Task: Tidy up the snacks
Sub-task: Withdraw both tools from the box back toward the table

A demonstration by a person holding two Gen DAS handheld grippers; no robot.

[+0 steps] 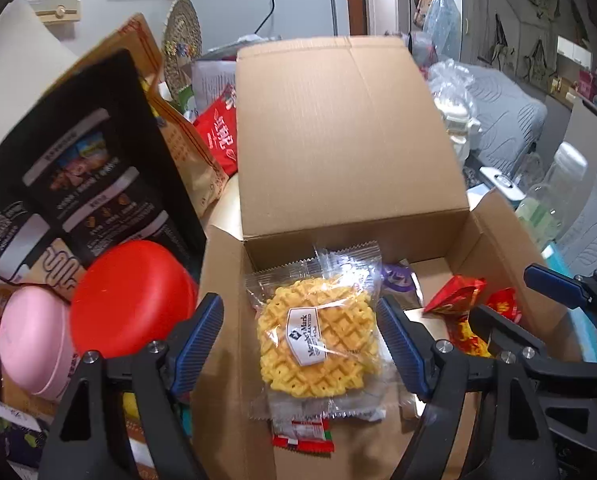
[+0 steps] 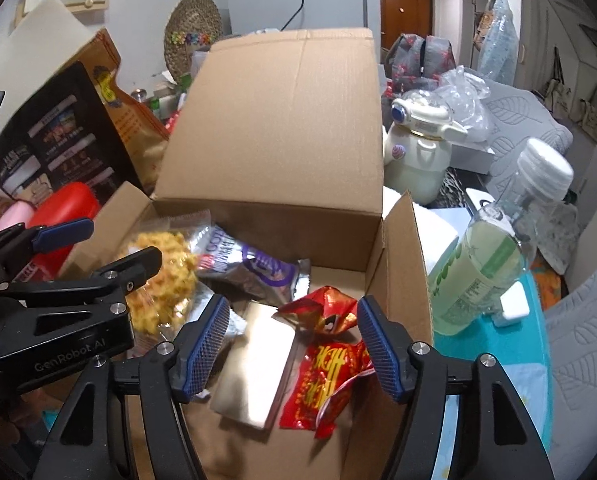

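The snacks are gathered in an open cardboard box [image 1: 498, 240]. A waffle in a clear wrapper [image 1: 318, 344] lies flat on the box floor toward the left side, on top of other clear packets; a small red, white and green sachet [image 1: 302, 438] shows at its near edge. Beside it, toward the back, a purple and silver packet [image 2: 254, 268] is seen, then a flat silver packet [image 2: 254, 360] and a red and gold wrapped snack [image 2: 326, 372] on the right side of the floor.

The left gripper [image 1: 300, 344] is held above the waffle with its blue pads spread wide to either side, touching nothing. The right gripper [image 2: 294, 348] hangs over the silver packet and the red snack, its pads apart and nothing clamped between them.

The tall rear flap [image 1: 346, 140] stands upright behind the contents and blocks the view beyond. Left of the box, a red round lid [image 1: 134, 300], a pink container [image 1: 34, 348] and a black snack bag [image 1: 82, 176] are crowded close to the box wall. To the right, a bottle of pale green liquid [image 2: 478, 272] and a white robot-shaped jar [image 2: 418, 152] stand near the box on a teal surface [image 2: 498, 360].
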